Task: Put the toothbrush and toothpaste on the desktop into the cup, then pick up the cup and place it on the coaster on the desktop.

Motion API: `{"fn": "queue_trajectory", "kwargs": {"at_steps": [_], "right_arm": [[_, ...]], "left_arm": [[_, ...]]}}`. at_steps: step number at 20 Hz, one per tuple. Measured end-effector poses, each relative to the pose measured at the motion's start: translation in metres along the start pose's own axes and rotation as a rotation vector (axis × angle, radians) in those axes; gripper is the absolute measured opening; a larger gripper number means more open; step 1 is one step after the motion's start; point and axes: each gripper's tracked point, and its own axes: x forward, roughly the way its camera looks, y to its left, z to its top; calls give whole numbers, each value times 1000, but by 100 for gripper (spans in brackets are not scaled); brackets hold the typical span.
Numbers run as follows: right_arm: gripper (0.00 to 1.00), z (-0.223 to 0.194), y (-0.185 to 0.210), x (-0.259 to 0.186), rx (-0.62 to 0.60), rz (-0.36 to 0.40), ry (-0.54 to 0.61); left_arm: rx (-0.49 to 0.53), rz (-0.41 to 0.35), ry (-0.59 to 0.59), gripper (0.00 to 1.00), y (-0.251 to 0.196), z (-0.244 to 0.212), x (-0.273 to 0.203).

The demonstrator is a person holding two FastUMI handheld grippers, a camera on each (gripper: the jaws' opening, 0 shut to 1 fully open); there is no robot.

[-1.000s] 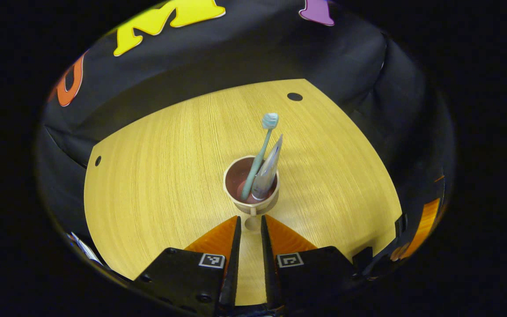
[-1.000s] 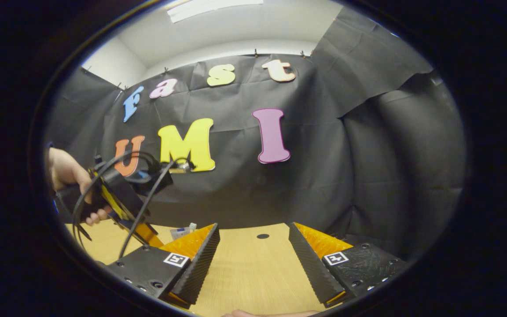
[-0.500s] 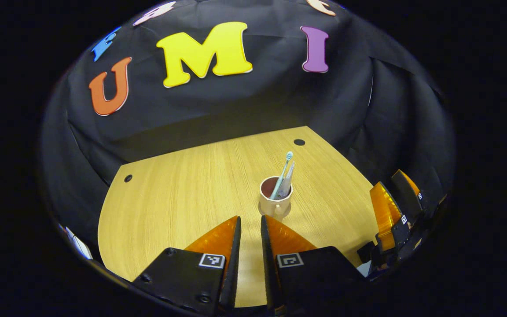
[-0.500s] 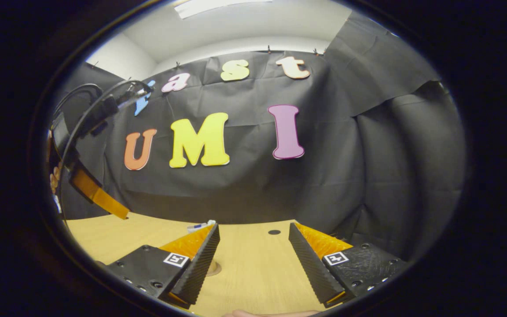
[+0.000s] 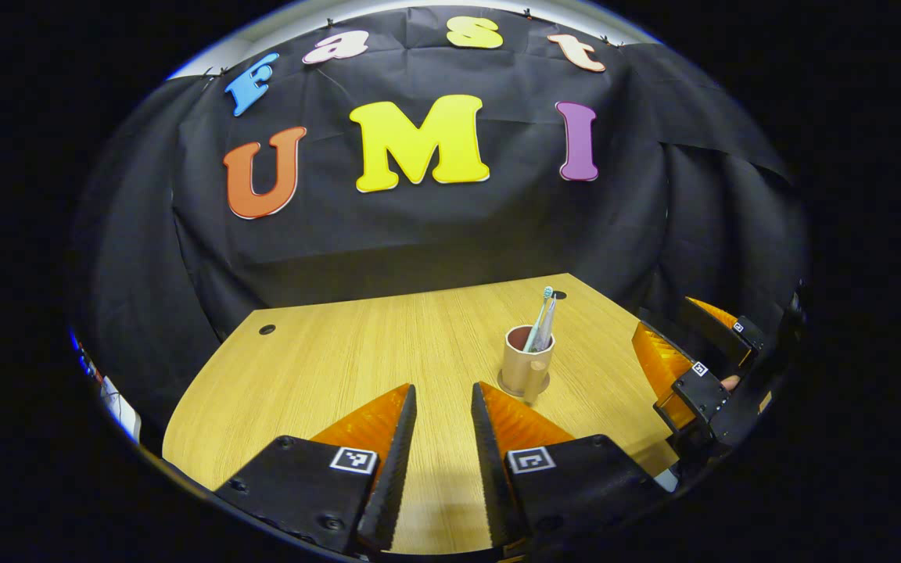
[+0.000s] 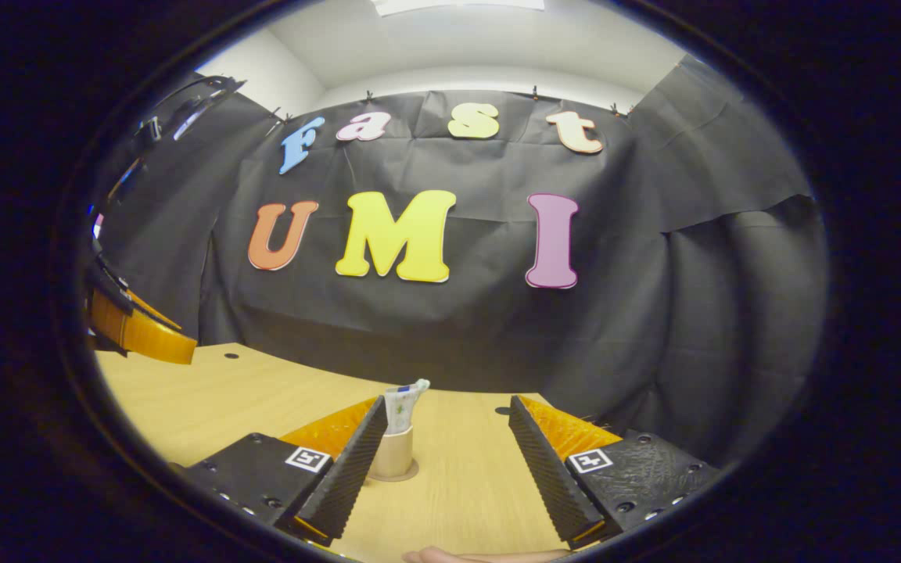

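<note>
beige cup (image 5: 527, 366) holding teal toothbrush (image 5: 538, 317) and toothpaste tube (image 5: 546, 330) sits on round coaster (image 6: 394, 474); both grippers' fingers apart, empty.

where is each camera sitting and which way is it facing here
Left gripper view: rides on the left gripper, above the desk, facing the back wall; its own open fingers show at the bottom, the right gripper and a bit of a hand at right.
Right gripper view: rides on the right gripper, lower and more level, facing the same wall; its own open fingers show at the bottom, the left gripper at the left edge.
Shared: the desk and the cup on its coaster, with toothbrush and toothpaste inside.
</note>
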Motion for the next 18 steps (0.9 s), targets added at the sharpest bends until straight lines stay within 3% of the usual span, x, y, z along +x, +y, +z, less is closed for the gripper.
{"fn": "queue_trajectory", "kwargs": {"at_steps": [3, 6, 7, 11, 18], "right_arm": [[94, -3, 11, -2, 15, -6, 10], [94, -4, 8, -2, 34, -53, 6], [94, -6, 9, -3, 57, -57, 9], [94, -7, 15, -5, 31, -84, -12], [94, -12, 11, -3, 14, -127, -58]], "left_arm": [[48, 55, -111, 67, 10, 1, -3], [41, 69, -211, 96, 5, -7, -1], [44, 71, -223, 100, 4, -15, 2], [53, 135, -269, 99, 19, -20, -1], [41, 164, -354, 99, 34, -7, -12]]}}
